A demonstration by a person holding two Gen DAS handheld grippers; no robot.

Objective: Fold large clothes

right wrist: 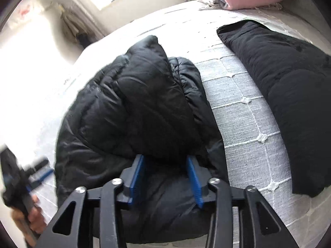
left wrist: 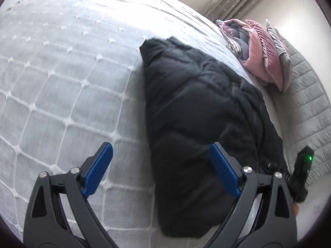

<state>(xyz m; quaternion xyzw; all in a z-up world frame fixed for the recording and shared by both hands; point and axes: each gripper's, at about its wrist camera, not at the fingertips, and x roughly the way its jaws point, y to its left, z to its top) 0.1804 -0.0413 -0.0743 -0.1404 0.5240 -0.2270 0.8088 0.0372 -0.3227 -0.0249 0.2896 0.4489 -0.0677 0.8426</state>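
The right gripper point(right wrist: 166, 176) has its blue pads pressed into a bunched fold of the black puffer jacket point(right wrist: 134, 111), jaws narrowed on the fabric. The left gripper point(left wrist: 161, 171) gapes wide and holds nothing, hovering above the grey quilted bedcover point(left wrist: 62, 78). A second black garment point(right wrist: 289, 95) lies flat just beside the jacket, pink bedding point(left wrist: 262, 55) beyond.

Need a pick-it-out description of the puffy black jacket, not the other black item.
On the grey quilted bed, two black garments lie side by side. The puffer jacket is the bulky, shiny, bunched one between the right gripper fingers; the flat black garment is matte and smooth.
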